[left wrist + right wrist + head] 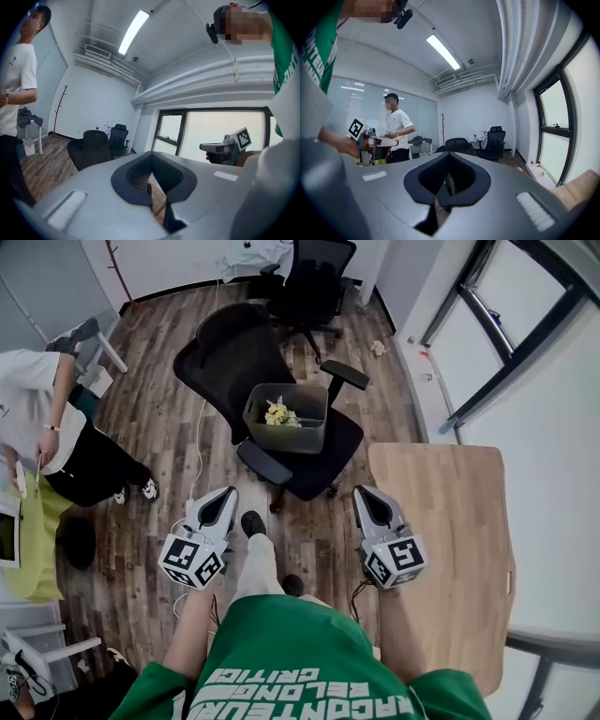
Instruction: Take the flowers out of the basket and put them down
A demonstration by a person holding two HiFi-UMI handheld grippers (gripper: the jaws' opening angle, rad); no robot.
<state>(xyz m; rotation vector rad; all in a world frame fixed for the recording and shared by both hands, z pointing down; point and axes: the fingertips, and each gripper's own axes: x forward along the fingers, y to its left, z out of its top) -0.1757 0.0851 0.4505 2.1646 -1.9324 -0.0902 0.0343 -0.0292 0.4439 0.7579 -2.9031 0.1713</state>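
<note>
Head view: flowers (278,413) sit in basket (289,432) on chair (225,357), well ahead. Left gripper (228,493) and right gripper (362,493) closed, empty, held level, likely for the approach.

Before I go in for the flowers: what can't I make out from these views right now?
- Flowers, head view: too small to count stems; the basket wall hides their lower parts.
- Basket: in neither gripper view; the bodies of the left gripper and right gripper fill those frames' lower halves.
- Chair seat under the basket, head view: covered by the basket.
</note>
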